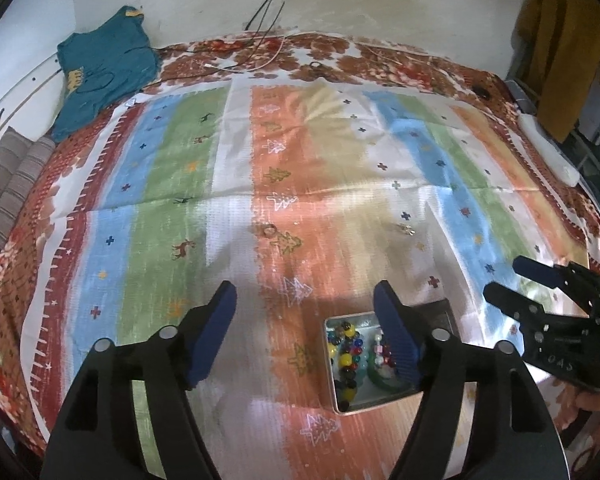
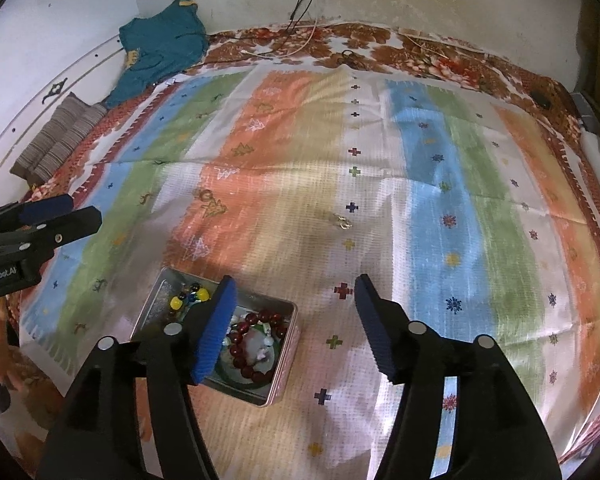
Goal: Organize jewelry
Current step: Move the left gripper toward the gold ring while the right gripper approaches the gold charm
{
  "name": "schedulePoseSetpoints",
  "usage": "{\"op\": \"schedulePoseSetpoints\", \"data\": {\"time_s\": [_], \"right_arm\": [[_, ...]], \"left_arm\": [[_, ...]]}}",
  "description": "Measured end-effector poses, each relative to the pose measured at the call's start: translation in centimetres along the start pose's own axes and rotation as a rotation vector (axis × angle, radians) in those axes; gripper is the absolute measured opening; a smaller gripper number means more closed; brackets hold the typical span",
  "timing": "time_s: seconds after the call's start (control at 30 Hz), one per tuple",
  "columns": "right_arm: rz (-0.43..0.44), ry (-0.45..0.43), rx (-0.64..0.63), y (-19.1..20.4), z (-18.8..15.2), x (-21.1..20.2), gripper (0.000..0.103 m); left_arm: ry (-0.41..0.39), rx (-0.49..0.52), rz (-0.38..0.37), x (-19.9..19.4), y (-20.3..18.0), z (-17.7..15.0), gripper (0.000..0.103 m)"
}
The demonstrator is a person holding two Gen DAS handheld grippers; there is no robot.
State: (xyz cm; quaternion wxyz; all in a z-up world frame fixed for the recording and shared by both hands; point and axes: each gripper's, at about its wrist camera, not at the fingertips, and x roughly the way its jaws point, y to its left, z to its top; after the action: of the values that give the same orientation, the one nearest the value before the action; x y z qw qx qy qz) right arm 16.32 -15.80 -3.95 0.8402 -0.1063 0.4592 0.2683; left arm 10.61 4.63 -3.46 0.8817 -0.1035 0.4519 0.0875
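Beyond the tin [image 2: 282, 384] on the bed, we are looking at two loose pieces lying apart on the striped cloth [image 2: 440, 200]: a ring [image 2: 205, 195] and a small gold piece [image 2: 342, 222]. We are holding the left gripper [image 1: 305, 320] and right gripper [image 2: 296, 320] wide open, both empty. Next, we judge, comes reaching past the tin for one.

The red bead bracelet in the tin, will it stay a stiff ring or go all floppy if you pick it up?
Probably floppy: the red bead bracelet looks like separate round beads strung in a loop, so it would likely sag and dangle. The beads look smooth and glossy, so they might slip between the pads. It lies tangled among other pieces in the tin, so it may drag neighbours along.
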Motion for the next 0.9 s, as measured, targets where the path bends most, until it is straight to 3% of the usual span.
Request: {"op": "schedulePoseSetpoints", "data": {"time_s": [0.2, 0.5, 0.9], "right_arm": [[-0.001, 0.011, -0.01, 0.1, 0.9, 0.7, 0.072], [-0.023, 0.047, -0.009, -0.5, 1.4, 2.4, 0.073], [-0.023, 0.08, -0.023, -0.5, 3.1, 5.0, 0.075]], "left_arm": [[0.007, 0.012, 0.02, 0.8, 0.2, 0.7, 0.082], [0.039, 0.004, 0.082, 3.3, 0.9, 2.3, 0.083], [0.077, -0.008, 0.088, 5.9, 1.7, 3.4, 0.083]]}}
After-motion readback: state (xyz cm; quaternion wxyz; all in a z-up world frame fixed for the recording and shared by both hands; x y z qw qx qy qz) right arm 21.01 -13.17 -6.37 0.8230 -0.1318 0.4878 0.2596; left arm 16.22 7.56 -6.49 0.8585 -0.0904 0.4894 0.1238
